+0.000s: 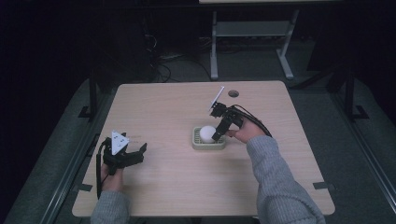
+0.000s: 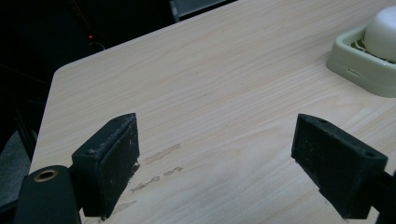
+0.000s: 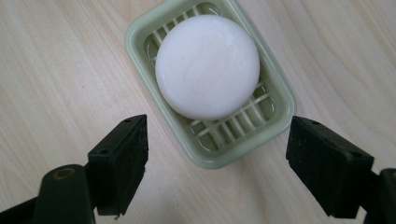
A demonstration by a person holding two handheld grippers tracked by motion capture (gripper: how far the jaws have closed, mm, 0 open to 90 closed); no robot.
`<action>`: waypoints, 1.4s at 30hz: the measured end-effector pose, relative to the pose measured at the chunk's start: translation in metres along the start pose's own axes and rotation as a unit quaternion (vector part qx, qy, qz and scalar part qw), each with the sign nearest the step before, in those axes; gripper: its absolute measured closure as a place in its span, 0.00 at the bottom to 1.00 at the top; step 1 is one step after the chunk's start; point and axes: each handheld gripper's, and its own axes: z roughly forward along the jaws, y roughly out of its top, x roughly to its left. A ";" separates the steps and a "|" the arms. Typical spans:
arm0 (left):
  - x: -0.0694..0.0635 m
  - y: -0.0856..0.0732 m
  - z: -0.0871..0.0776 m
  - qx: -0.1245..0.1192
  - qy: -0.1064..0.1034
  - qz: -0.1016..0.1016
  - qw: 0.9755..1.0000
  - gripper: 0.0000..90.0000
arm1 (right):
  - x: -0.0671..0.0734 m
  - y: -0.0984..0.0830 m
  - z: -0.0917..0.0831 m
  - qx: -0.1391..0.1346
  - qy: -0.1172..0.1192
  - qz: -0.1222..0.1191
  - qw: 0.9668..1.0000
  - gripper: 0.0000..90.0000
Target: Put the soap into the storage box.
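Observation:
A round white soap (image 1: 207,133) (image 3: 207,65) lies in a pale green slatted soap dish (image 1: 200,144) (image 3: 275,88) near the middle of the wooden table. My right gripper (image 1: 219,135) (image 3: 215,161) hovers just above the dish's right end, open, its jaws wide apart with nothing between them. Far to the left, my left gripper (image 1: 140,154) (image 2: 215,158) rests low over bare table, open and empty. In the left gripper view the dish (image 2: 355,70) and the soap (image 2: 380,32) sit at the upper right, well beyond the jaws.
The table (image 1: 177,186) has a round cable hole (image 1: 233,94) near its back edge. A second table's white legs (image 1: 215,46) stand behind on the dark floor. Faint scuff marks (image 2: 161,154) lie on the wood by the left jaws.

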 end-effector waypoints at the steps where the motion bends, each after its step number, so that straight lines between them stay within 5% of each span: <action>1: 0.000 0.000 0.000 0.000 0.000 0.000 1.000 0.16 | 0.000 -0.001 -0.001 0.000 0.000 0.003 1.000 0.23; 42: 0.000 0.000 0.000 -0.002 0.001 0.000 1.000 0.16 | -0.005 -0.059 -0.010 -0.022 0.008 0.038 0.999 0.23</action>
